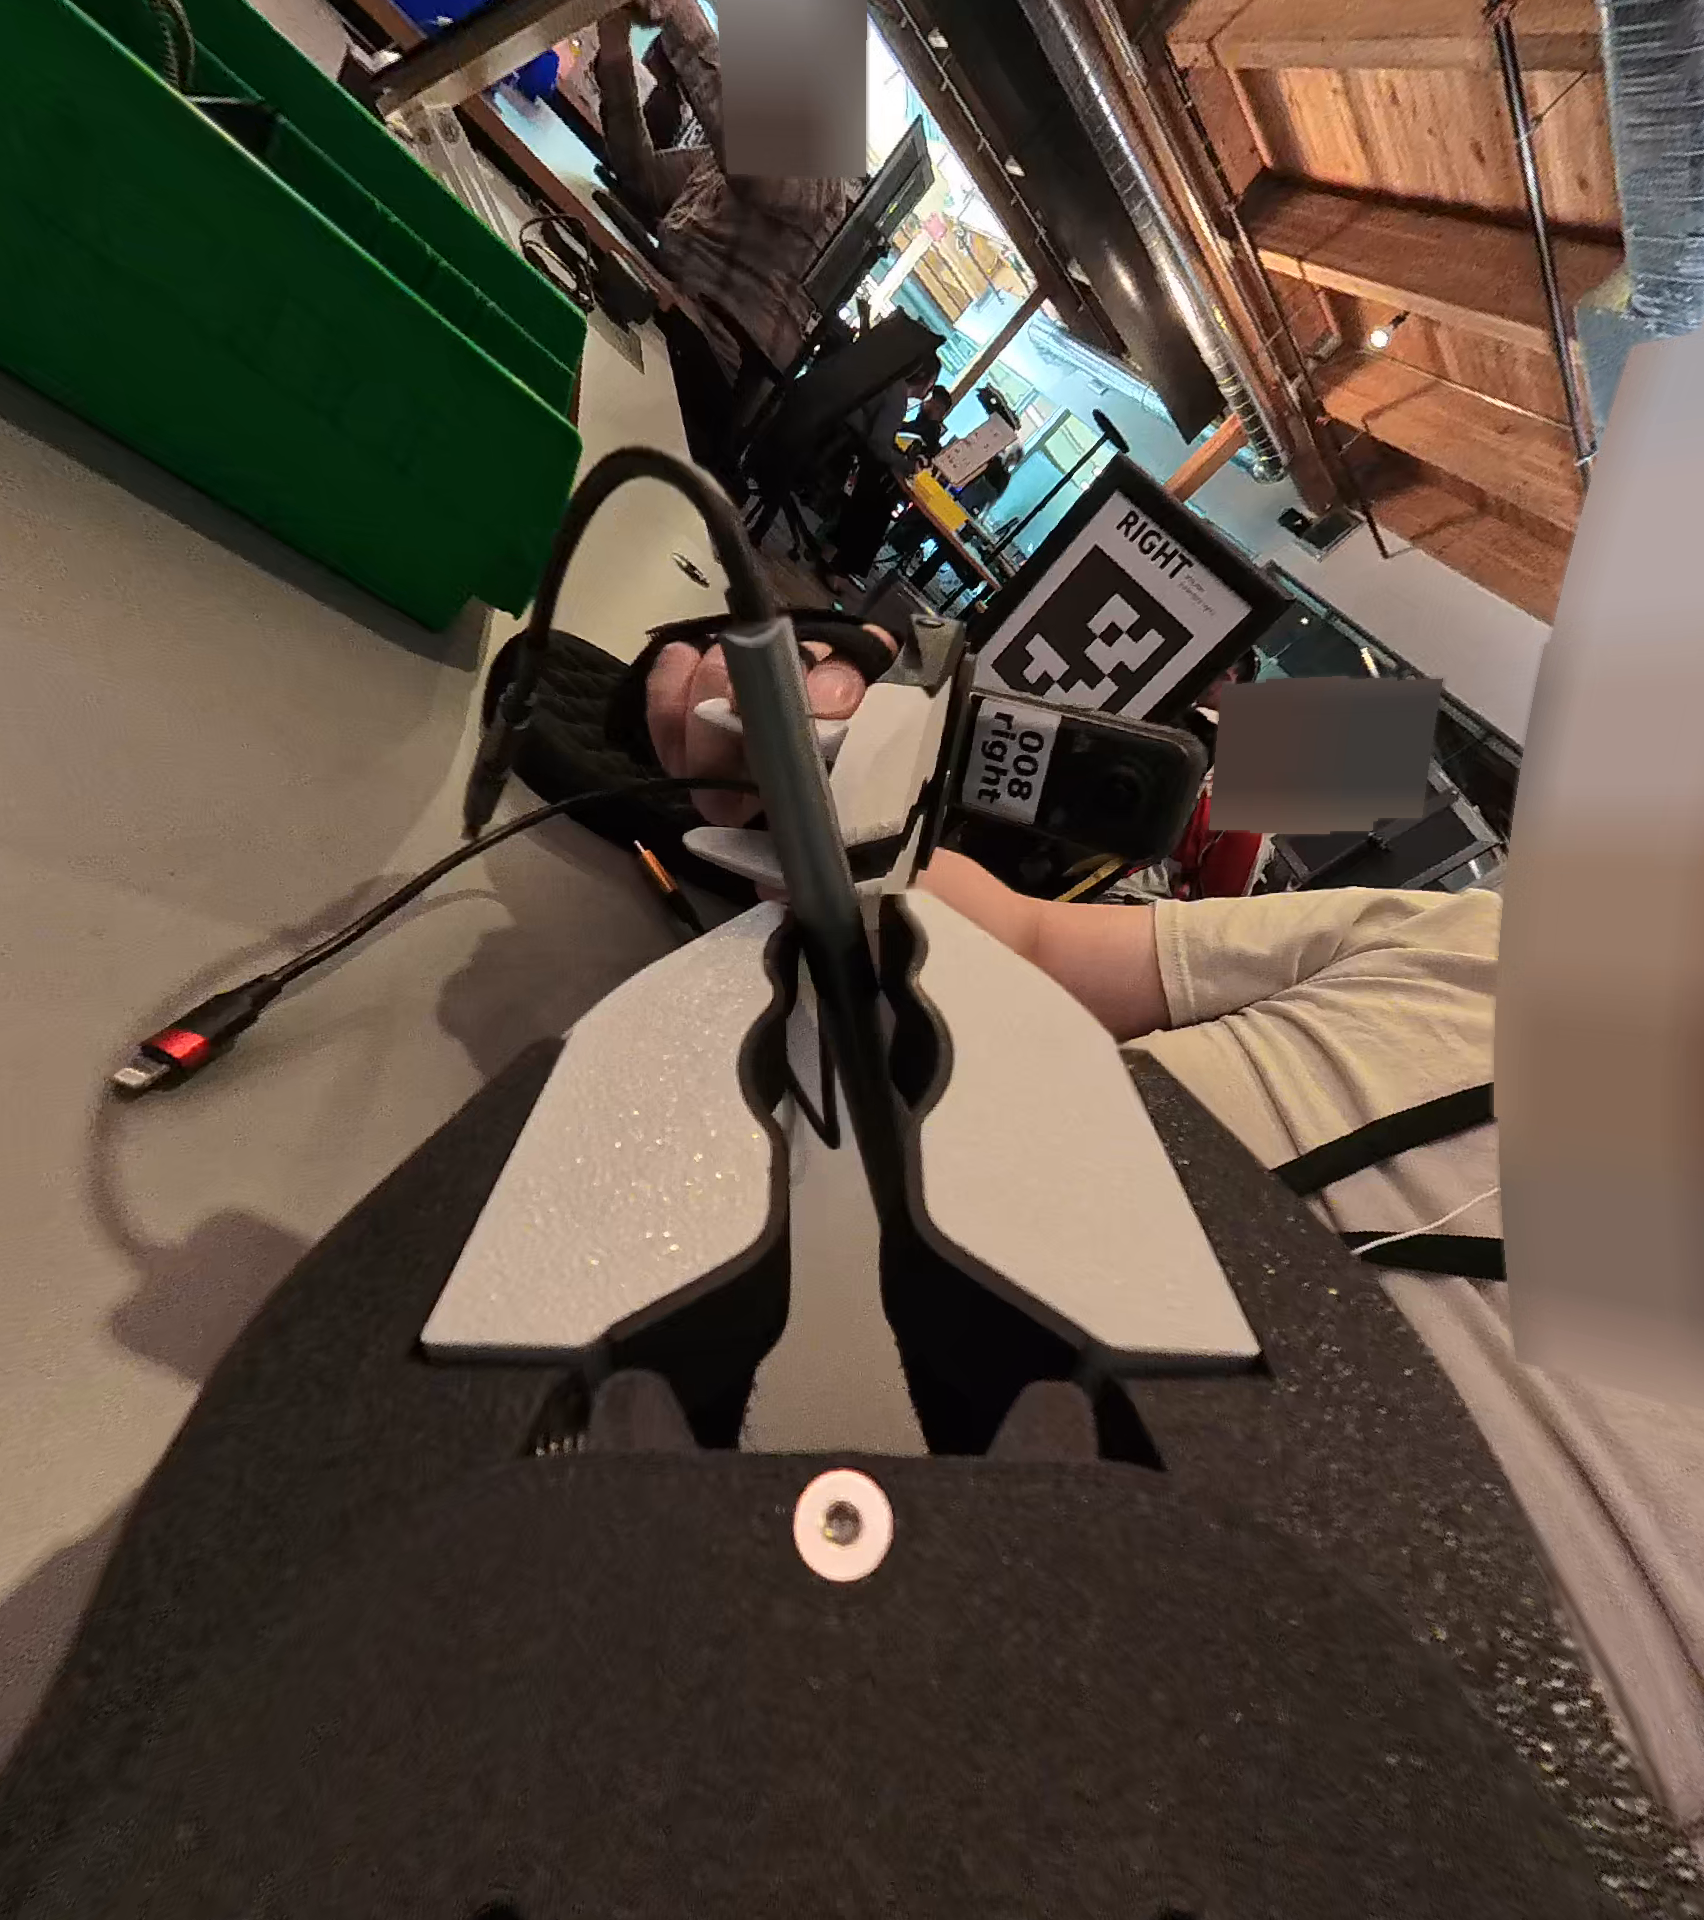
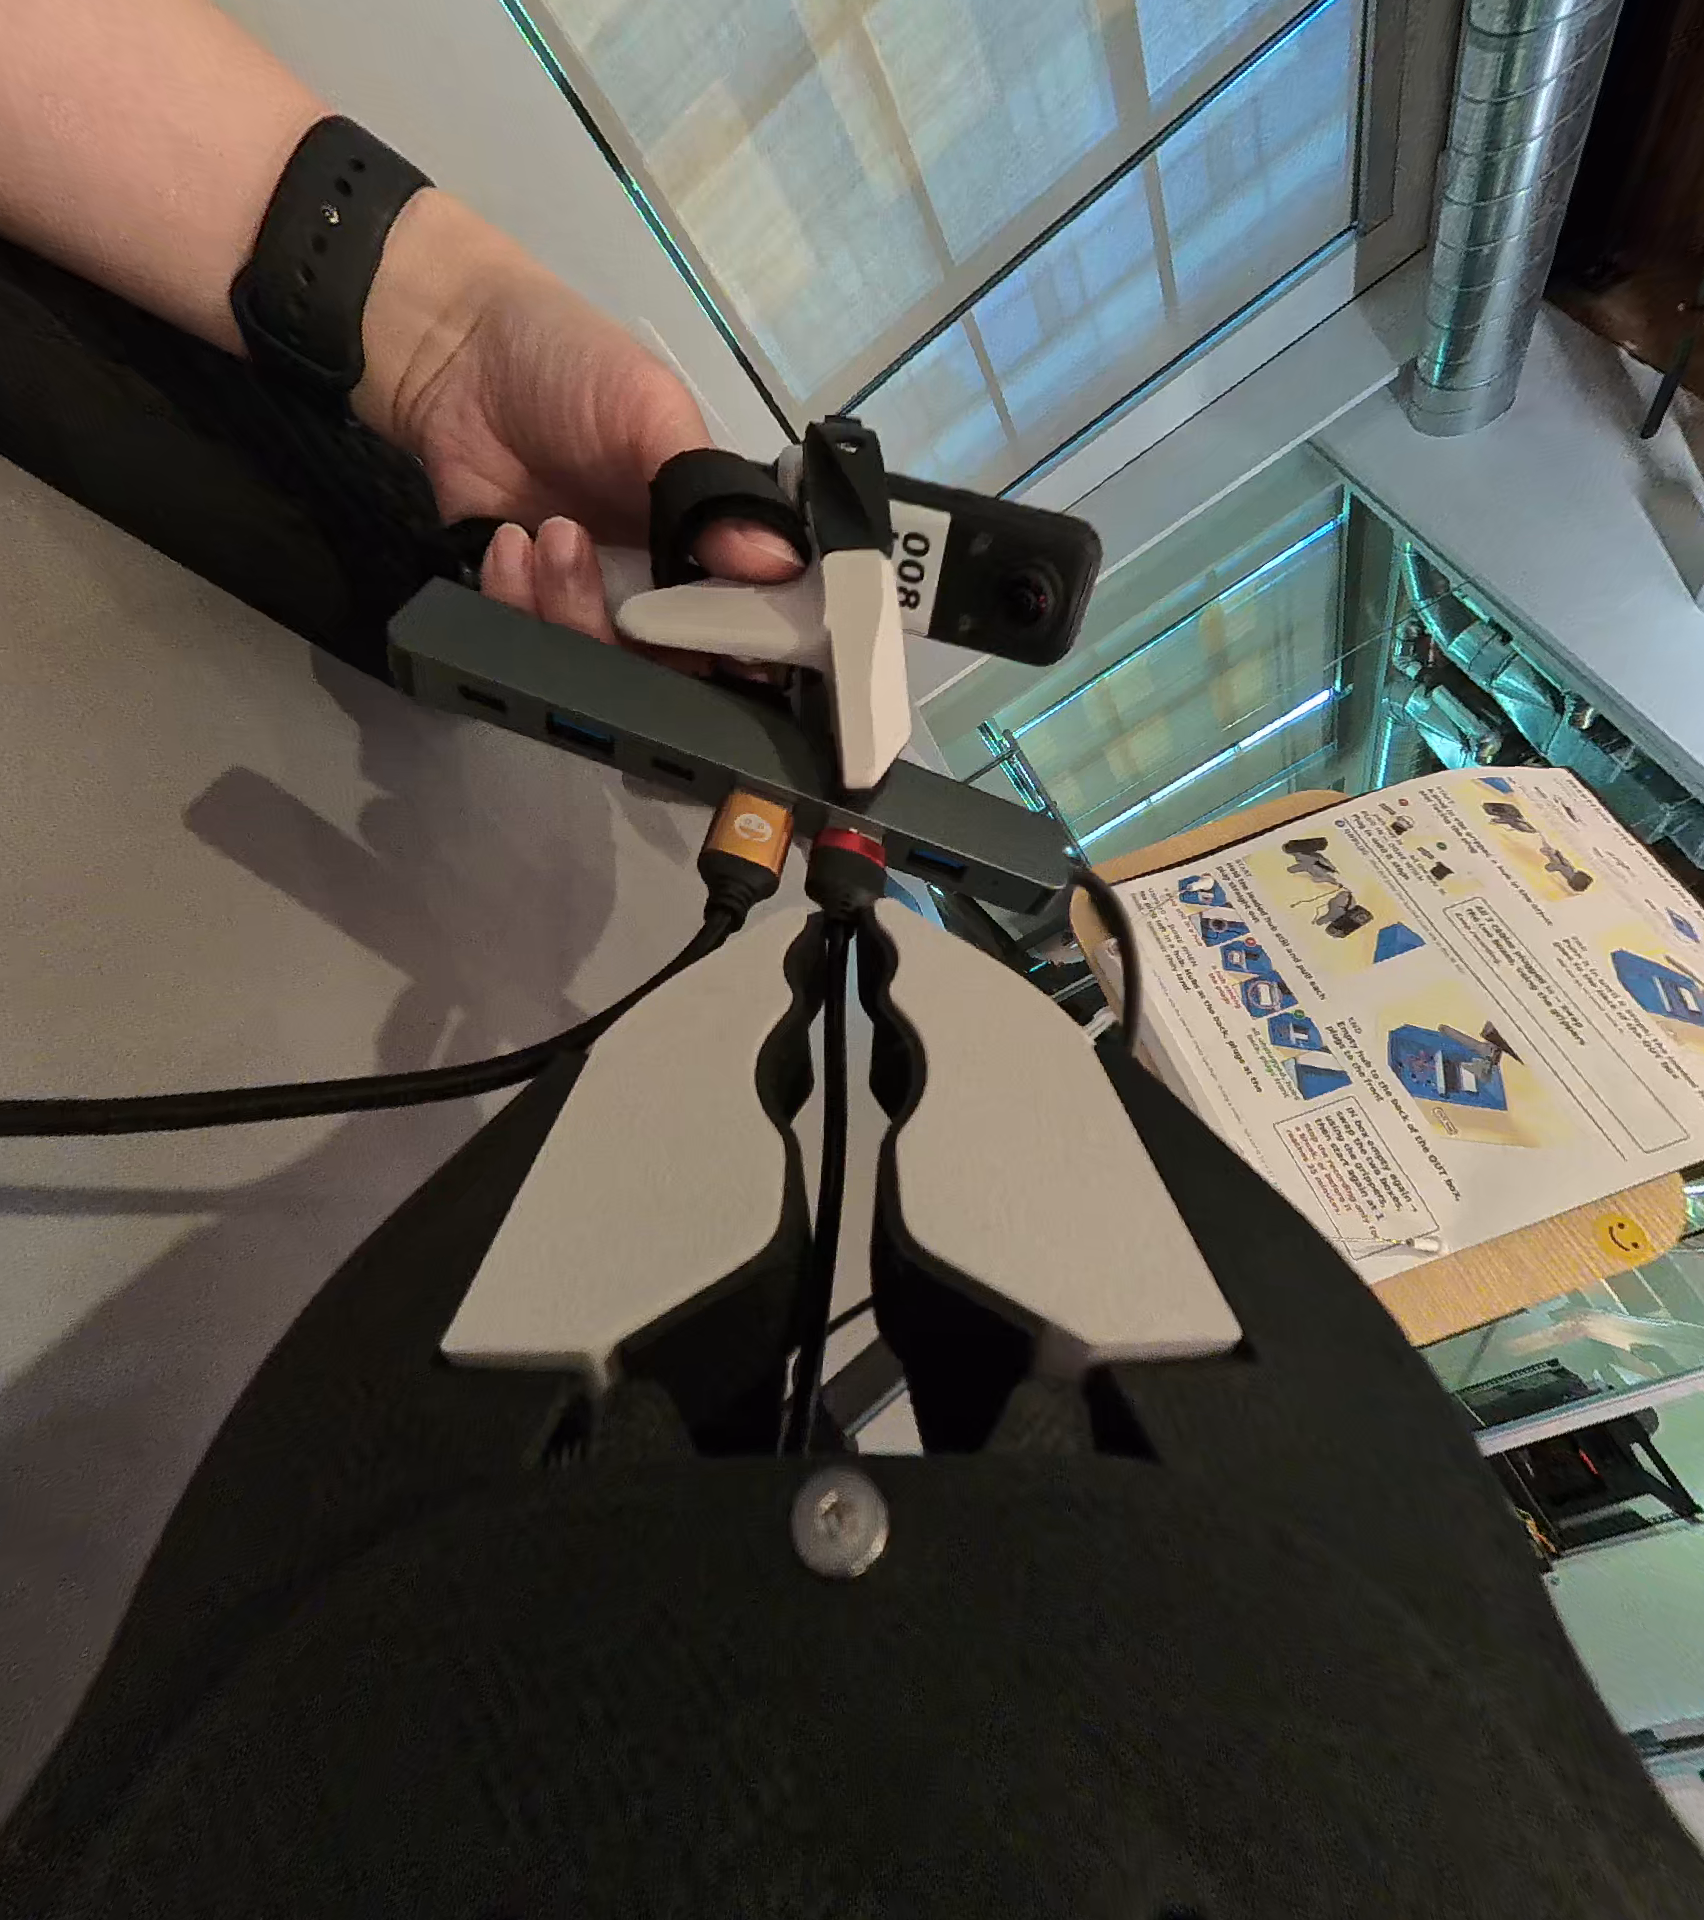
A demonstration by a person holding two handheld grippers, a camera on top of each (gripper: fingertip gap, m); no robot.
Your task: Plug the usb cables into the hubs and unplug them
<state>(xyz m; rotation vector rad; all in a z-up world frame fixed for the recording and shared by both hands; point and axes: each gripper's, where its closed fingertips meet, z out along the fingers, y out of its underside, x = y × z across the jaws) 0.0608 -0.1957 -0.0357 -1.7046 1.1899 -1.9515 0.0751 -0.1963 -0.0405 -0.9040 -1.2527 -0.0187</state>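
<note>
In the left wrist view my left gripper [image 1: 843, 935] is shut on a slim grey USB hub [image 1: 786, 769], seen edge-on and held above the table. The hub's own black lead [image 1: 619, 488] loops off its far end. My right gripper [image 1: 723, 779] faces it from behind the hub. In the right wrist view my right gripper [image 2: 835, 935] is shut on the black cable just behind a red-collared plug [image 2: 846, 847] that sits in the hub [image 2: 619, 707]. An orange plug [image 2: 749, 836] sits in the port beside it. The left gripper [image 2: 775, 707] clamps the hub from above.
A loose red-and-black cable end [image 1: 188, 1049] lies on the grey table [image 1: 100, 831] to the left. A green bin [image 1: 204, 260] stands at the far left. An illustrated instruction sheet on cardboard [image 2: 1450, 997] leans at the right. People sit in the background. The grippers are tip to tip, or close to it.
</note>
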